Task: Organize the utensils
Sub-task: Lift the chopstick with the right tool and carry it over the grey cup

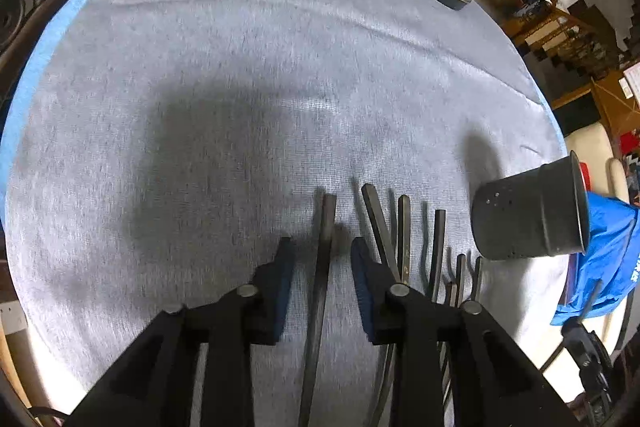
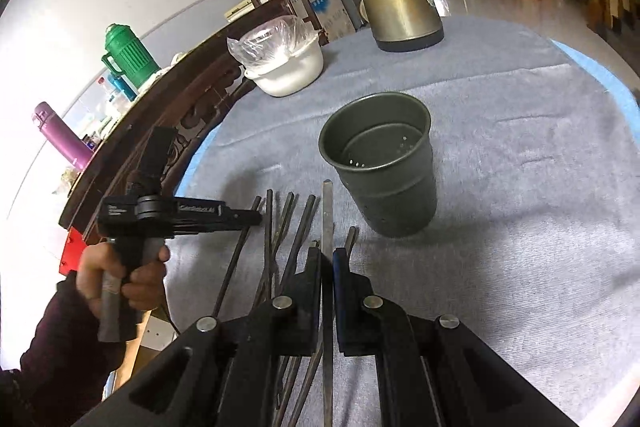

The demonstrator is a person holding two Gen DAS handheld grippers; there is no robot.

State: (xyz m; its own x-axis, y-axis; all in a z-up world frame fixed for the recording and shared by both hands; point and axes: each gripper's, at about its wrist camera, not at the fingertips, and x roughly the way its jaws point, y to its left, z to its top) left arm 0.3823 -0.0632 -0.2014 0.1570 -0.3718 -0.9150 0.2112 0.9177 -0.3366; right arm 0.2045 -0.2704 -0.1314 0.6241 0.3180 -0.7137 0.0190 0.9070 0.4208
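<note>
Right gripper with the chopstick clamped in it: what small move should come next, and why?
Probably carry it up and over the rim of the dark holder, then tip it in. The right gripper is shut on one chopstick, the holder stands upright and looks empty just beyond it, and more chopsticks lie on the cloth.

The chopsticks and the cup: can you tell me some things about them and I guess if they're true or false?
1. The dark cup stands upright on the grey cloth. True.
2. The cup is stuffed full of chopsticks. False: its inside shows empty.
3. The right gripper is shut on one chopstick. True.
4. The left gripper squeezes a chopstick tight. False: its pads stand apart, with one chopstick between them, untouched.
5. The kettle lies on its side. False: it stands upright beyond the cup.
</note>
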